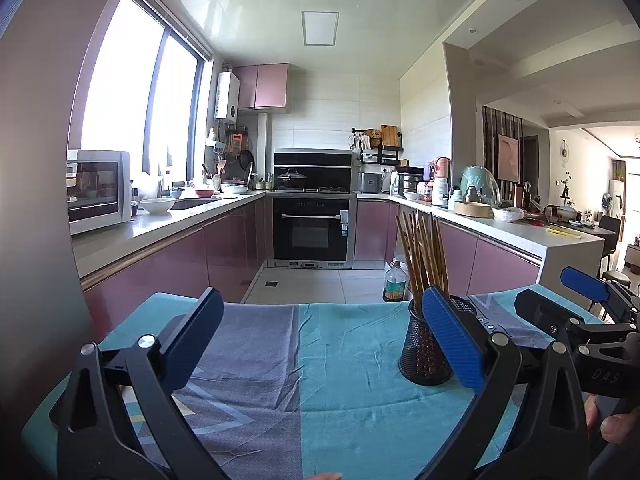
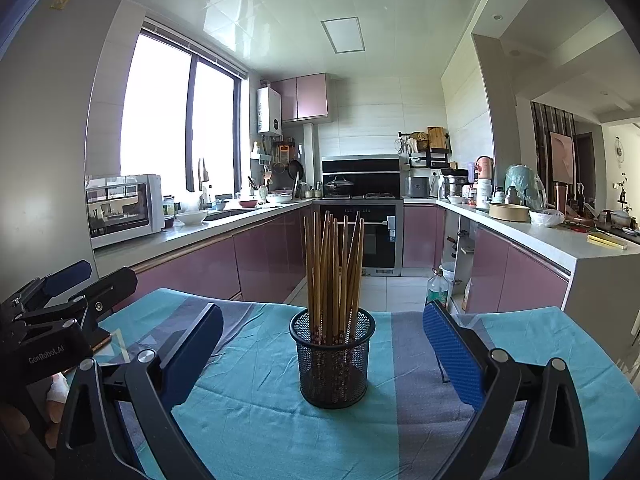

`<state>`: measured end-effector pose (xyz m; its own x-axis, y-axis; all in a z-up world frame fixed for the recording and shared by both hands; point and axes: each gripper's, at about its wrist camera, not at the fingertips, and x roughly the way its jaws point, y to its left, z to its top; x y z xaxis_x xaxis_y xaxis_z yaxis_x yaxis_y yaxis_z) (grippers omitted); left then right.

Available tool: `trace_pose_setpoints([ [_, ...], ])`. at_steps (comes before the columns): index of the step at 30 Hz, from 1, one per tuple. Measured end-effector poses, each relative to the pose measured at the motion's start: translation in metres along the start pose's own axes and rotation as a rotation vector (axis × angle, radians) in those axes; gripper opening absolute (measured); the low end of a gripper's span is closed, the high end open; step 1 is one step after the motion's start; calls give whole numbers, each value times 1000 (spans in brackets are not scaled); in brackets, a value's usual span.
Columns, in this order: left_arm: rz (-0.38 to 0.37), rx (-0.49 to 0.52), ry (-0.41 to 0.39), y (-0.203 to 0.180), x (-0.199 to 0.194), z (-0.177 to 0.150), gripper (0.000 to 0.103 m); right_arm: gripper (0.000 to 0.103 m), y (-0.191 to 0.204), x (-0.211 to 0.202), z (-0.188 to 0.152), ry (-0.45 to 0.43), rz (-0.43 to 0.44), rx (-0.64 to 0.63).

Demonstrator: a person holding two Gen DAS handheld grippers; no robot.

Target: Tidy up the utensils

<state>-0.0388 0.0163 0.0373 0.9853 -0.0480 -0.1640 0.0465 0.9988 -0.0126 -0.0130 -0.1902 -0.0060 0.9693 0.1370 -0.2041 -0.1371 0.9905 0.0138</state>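
Both pairs of tongs hung low over the desk with their blue pads spread wide and nothing between them: the right tongs (image 2: 323, 354) squarely faced the mesh holder (image 2: 333, 360), which stood just beyond their tips, and the left tongs (image 1: 320, 340) were off to the holder's left, their right pad overlapping it in the left wrist view. Under the holder lay a teal and grey striped cloth (image 2: 256, 412) covering the desk. Upright inside the black mesh holder stood a bunch of wooden chopsticks (image 2: 334, 268), leaning slightly apart at the top. Behind the holder, on the floor, stood a plastic bottle (image 2: 437, 290), and farther back the oven (image 2: 366, 236) sat among pink cabinets
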Motion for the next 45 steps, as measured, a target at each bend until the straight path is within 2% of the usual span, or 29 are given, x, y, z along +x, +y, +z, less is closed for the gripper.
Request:
trace_pose_setpoints([
  [45,7,-6,4,-4,0,-2,98,97,-4,3,-4,6,18,23],
])
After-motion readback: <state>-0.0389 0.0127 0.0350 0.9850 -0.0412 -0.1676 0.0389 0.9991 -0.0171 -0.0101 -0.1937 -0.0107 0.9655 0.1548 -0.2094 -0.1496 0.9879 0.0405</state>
